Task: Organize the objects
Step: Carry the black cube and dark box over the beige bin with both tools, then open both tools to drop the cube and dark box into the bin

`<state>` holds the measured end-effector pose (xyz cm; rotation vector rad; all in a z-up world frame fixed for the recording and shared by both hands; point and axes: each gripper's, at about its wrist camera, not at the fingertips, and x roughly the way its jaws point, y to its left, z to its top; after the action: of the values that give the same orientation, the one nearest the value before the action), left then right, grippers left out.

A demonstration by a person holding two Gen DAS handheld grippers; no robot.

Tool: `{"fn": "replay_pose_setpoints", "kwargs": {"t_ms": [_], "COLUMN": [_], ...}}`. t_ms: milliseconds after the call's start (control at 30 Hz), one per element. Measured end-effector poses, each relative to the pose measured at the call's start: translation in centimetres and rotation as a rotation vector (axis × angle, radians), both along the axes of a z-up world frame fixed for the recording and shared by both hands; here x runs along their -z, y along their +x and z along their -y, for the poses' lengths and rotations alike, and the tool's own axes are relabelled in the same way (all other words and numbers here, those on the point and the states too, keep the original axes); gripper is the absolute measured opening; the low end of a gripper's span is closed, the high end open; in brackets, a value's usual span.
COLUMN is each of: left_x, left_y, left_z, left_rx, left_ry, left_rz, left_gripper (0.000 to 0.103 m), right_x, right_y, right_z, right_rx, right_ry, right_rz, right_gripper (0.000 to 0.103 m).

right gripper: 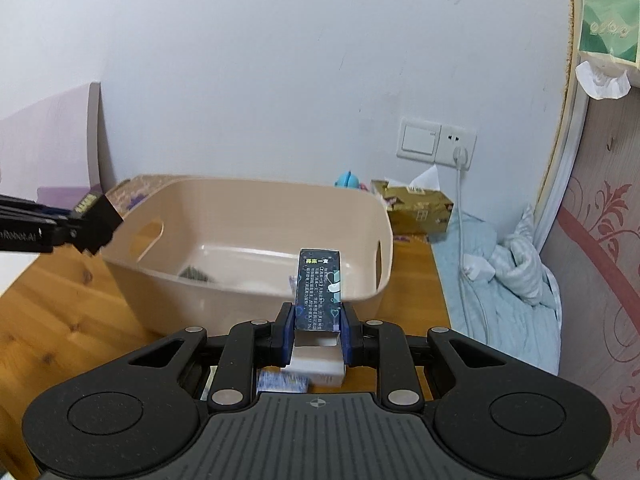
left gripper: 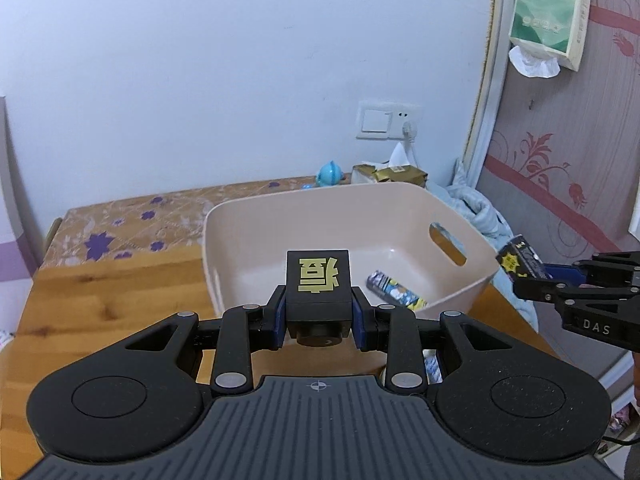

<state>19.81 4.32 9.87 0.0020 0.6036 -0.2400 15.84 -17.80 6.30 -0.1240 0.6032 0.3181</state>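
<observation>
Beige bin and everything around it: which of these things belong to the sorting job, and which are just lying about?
Part of the job:
- beige bin
- black box with gold character, in left hand-held gripper
- dark printed box, in right hand-held gripper
- wrapped packet in bin

Lying about:
- gold tissue box
- blue toy
- hanging tissue pack
- blanket

The left gripper, black with blue finger pads, points downward at a slant, its jaws clamped on a black box with a gold character. The right gripper, built alike and tilted similarly, grips a narrow dark printed carton, standing upright between its pads.
</observation>
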Motion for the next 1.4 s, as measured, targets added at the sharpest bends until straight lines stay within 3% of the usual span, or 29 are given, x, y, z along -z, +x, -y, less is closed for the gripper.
{"fn": "replay_pose_setpoints", "kwargs": {"t_ms": [367, 767, 1100, 1400], "left_x": [0.7, 4.5, 7.2, 7.6], "left_y": [5.7, 11.3, 13.4, 13.7], "left_z": [1.8, 3.9, 4.2, 4.1], "left_rx": [0.009, 0.022, 0.025, 0.024], "left_ry": [0.004, 0.069, 0.091, 0.095], "left_rz": [-0.033, -0.138, -0.235, -0.286], "left_gripper": [0.032, 0.032, 0.032, 0.032], "right_x": [-0.5, 1.3, 3.9, 5.0], "right_y": [4.1, 8.5, 11.0, 11.8], "right_z": [-1.1, -3.8, -5.4, -5.5], "right_rx": [-0.003, -0.045, -0.063, -0.071], "right_ry": [0.002, -0.049, -0.112, -0.148], "right_rz": [0.000, -0.056, -0.130, -0.180], "right_gripper": [0.021, 0.021, 0.021, 0.021]}}
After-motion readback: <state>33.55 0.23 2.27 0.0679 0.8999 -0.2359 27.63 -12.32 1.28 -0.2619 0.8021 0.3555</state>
